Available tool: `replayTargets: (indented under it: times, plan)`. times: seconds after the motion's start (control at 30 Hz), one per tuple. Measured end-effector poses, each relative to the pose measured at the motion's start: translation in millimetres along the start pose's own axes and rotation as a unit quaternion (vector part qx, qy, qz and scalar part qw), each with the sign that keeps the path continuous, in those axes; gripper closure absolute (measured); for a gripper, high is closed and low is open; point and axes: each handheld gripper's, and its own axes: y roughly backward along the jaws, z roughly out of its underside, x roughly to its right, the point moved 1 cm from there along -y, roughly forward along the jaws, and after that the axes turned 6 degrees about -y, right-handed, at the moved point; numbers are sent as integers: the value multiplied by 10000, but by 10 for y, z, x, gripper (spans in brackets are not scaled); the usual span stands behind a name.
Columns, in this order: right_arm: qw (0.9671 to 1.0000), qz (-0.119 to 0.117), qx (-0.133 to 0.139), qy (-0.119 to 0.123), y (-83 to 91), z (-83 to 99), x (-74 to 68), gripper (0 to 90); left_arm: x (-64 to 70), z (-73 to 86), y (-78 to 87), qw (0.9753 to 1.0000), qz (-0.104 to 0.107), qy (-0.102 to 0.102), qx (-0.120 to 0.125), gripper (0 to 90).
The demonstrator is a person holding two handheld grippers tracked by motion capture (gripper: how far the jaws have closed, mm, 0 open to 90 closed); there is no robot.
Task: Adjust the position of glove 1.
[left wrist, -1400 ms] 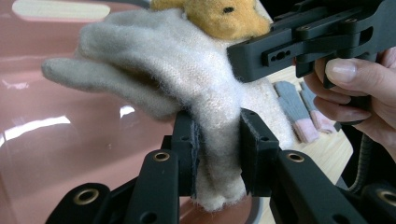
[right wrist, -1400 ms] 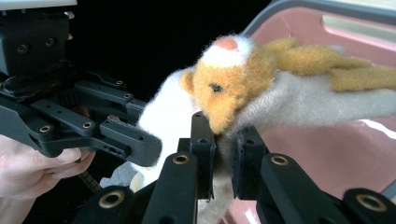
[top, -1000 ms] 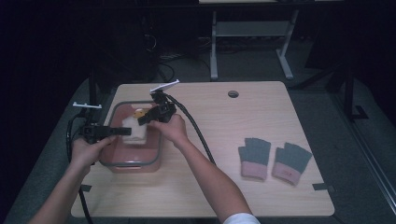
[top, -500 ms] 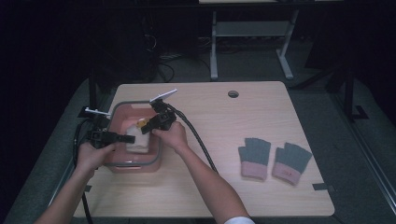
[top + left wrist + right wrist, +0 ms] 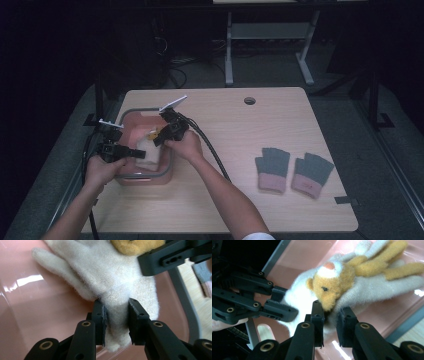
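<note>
Left gripper view, white glove point(image 5: 117, 287) pinched between tool point(image 5: 117, 322) jaws (over pink bin point(image 5: 37, 315))

Fuzzy fleece glove point(image 5: 120, 282), glossy pink plastic bin point(image 5: 37, 315), matt wooden table point(image 5: 260, 135)

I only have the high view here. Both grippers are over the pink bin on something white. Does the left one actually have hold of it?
Observer: Yes. In the left gripper view the left gripper is shut on a pinch of the white fleece glove.
Operator: And the right?
Observer: The right gripper pinches the same glove's edge, just under a tan plush animal face on it.
Operator: Is it lifted?
Observer: Cannot tell; the pink bin shows right behind it.
</note>
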Motion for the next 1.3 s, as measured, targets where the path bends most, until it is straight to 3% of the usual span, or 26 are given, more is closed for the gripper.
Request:
replayTargets:
  times: [0.3,0.53,0.8,0.9,0.97,1.07,1.2,1.3]
  plan:
    - [9999,107,16,9,82,-4,9,752,-2,-8,-9,9999,-126,69,-87,700]
    - [9998,162,86,-3,141,-5,12,750,-3,-8,-47,9988,-318,33,-376,694]
    - [9998,106,193,-3,264,19,39,743,-27,-44,18,9991,-295,169,-259,592]
    - [9997,84,235,-10,305,39,51,734,5,-90,100,9992,-333,113,-177,573]
    - [9996,60,281,0,335,51,53,731,30,-121,147,9993,-355,92,-103,577]
    - [9995,36,318,11,381,71,55,721,53,-151,138,9993,-348,20,-126,674]
    - [9993,-48,384,-6,439,100,74,700,52,-155,33,9991,-327,-21,-281,720]
    - [9991,-139,390,7,501,120,102,678,57,-161,-33,9982,-430,-75,-422,721]
